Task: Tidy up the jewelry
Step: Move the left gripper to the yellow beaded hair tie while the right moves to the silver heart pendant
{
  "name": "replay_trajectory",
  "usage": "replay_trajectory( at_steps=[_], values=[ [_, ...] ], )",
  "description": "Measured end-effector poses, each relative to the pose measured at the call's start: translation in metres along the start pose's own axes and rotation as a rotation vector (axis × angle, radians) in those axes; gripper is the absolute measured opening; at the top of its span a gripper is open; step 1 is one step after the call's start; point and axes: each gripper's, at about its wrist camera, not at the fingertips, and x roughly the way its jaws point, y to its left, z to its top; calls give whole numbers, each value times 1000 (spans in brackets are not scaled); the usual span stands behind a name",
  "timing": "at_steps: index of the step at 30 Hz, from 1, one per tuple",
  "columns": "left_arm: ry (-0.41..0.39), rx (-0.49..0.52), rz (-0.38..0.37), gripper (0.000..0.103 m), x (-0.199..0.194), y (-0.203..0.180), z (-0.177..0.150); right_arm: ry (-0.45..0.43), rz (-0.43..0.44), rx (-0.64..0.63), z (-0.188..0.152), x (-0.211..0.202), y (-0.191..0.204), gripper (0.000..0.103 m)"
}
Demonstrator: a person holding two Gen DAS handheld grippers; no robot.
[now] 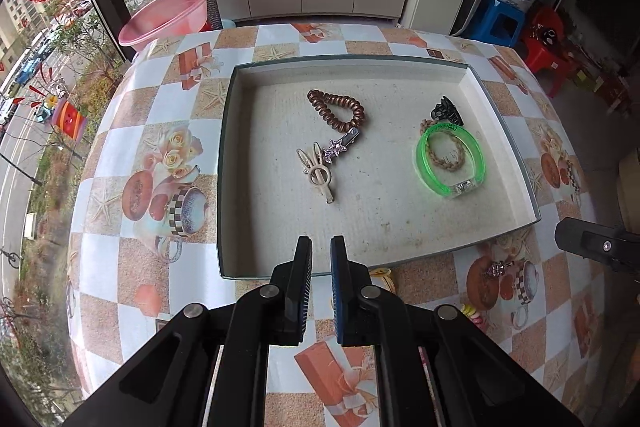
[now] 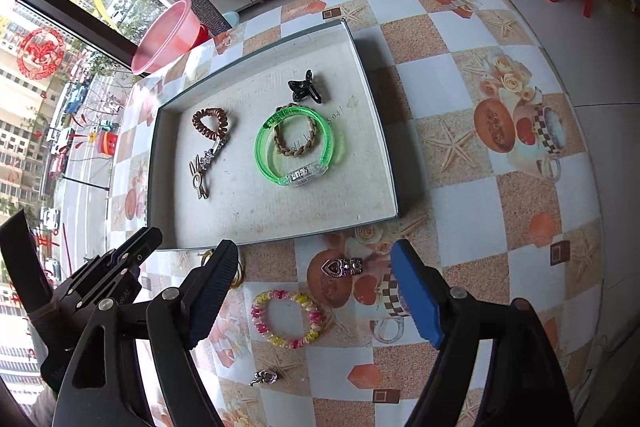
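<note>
A shallow grey tray [image 1: 240, 163] [image 2: 376, 131] holds a brown coil hair tie [image 1: 336, 107] [image 2: 210, 123], a star clip [image 1: 340, 147], a rabbit clip [image 1: 318, 173] [image 2: 198, 179], a green bangle [image 1: 450, 159] [image 2: 298, 147] around a braided band [image 2: 296, 137], and a black claw clip [image 1: 446, 111] [image 2: 304, 87]. On the table in front lie a pink-yellow bead bracelet [image 2: 286, 319], a heart clip [image 2: 342, 267], a small silver piece [image 2: 266, 377] and a yellow item [image 1: 382, 275]. My left gripper [image 1: 321, 247] is nearly shut and empty at the tray's near edge. My right gripper [image 2: 316, 267] is open above the bracelet and heart clip.
A pink basin [image 1: 168, 15] [image 2: 168, 35] stands at the table's far left corner by the window. Blue [image 1: 498, 23] and red [image 1: 546, 47] stools stand on the floor at the right. The table drops off on the right side.
</note>
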Motion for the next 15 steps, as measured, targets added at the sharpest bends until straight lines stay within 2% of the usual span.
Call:
replay_trajectory(
  at_steps=[1, 2, 3, 4, 5, 15],
  values=[
    [0, -1, -4, 22, -3, 0, -4, 3, -2, 0, -5, -1, -1, 82],
    [4, -2, -6, 30, -6, 1, -7, 8, -5, -1, -11, -2, -2, 83],
    [7, -6, -9, 54, -8, 1, -12, 12, -8, -2, -15, -2, -2, 83],
    [20, -13, -12, 103, -9, 2, -15, 15, -11, -3, -21, -3, -3, 83],
    [0, -28, -16, 103, -8, 4, -19, 19, -12, -1, -26, -3, -4, 84],
    [89, -24, -54, 103, 26, 2, -53, 51, -24, 64, -72, -6, -23, 85]
  ],
)
